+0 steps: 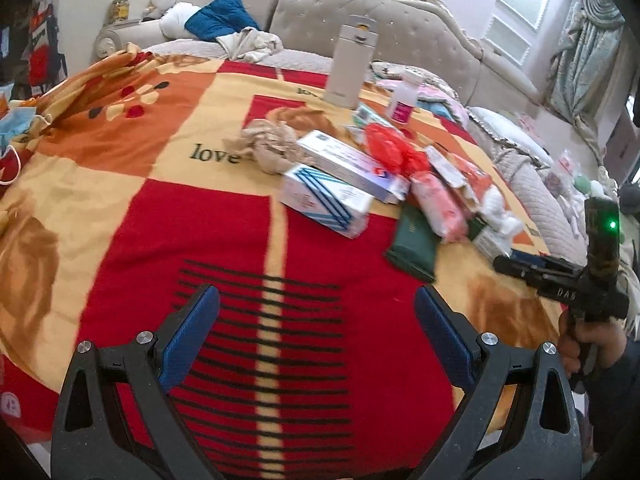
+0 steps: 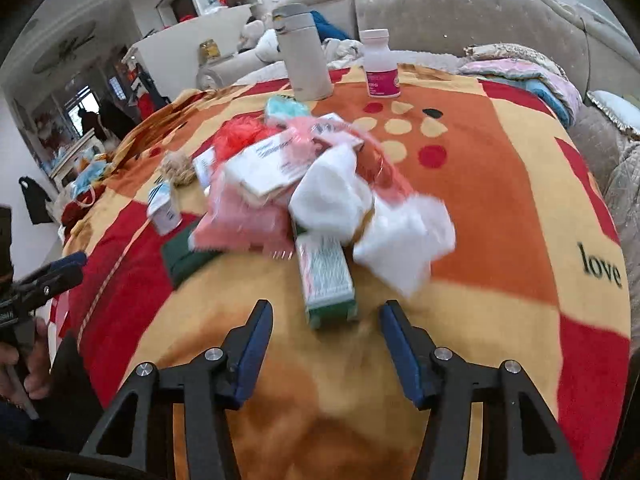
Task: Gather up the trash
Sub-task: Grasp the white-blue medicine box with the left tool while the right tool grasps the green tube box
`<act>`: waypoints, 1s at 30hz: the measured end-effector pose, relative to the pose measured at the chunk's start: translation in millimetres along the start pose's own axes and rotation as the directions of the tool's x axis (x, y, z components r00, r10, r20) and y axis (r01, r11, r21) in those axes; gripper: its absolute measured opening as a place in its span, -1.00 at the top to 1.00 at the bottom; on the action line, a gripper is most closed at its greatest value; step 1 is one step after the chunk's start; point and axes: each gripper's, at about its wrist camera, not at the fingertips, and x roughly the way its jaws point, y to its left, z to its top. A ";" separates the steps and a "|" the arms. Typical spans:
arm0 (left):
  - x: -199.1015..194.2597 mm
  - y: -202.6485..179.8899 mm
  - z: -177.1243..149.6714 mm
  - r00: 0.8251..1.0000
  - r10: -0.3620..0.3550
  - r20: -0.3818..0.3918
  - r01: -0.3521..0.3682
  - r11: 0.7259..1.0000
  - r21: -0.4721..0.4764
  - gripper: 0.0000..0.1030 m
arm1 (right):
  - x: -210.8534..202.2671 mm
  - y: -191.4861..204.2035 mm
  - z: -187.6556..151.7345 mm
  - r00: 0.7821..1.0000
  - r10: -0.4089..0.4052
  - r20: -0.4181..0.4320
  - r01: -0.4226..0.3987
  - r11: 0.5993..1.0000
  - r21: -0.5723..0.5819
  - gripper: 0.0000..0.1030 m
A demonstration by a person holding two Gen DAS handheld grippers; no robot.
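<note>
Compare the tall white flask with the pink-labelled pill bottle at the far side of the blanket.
The white flask is taller and wider than the pill bottle. The flask is plain with a grey lid; the pill bottle carries a pink label and a white cap. Both stand upright on the blanket, apart from each other.

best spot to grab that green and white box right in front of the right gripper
Grip the green and white box across its two long sides at the near end, coming straight in from the right gripper. It lies flat, lengthwise toward the open jaws, and its far end is tucked under the white tissue.
</note>
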 end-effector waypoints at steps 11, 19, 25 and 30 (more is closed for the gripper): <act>59.8 1.8 52.2 0.999 -0.018 -0.050 0.015 0.999 -0.050 -0.90 | 4.4 22.1 -7.0 0.999 -0.039 0.013 0.040 0.996 -0.085 0.57; 97.5 -23.5 69.1 0.990 0.105 -0.093 -0.114 0.989 -0.094 -0.90 | 1.8 20.9 -13.4 0.999 -0.020 0.025 0.022 0.998 -0.066 0.57; 90.8 -9.4 60.3 0.986 0.154 -0.070 -0.163 0.976 -0.148 0.07 | -0.1 20.1 -13.5 0.999 0.012 0.038 -0.009 0.998 -0.064 0.57; 59.9 7.3 52.4 0.999 0.027 -0.027 -0.031 0.985 -0.168 0.35 | -6.8 21.6 -14.7 0.997 0.018 0.074 -0.013 0.998 -0.065 0.57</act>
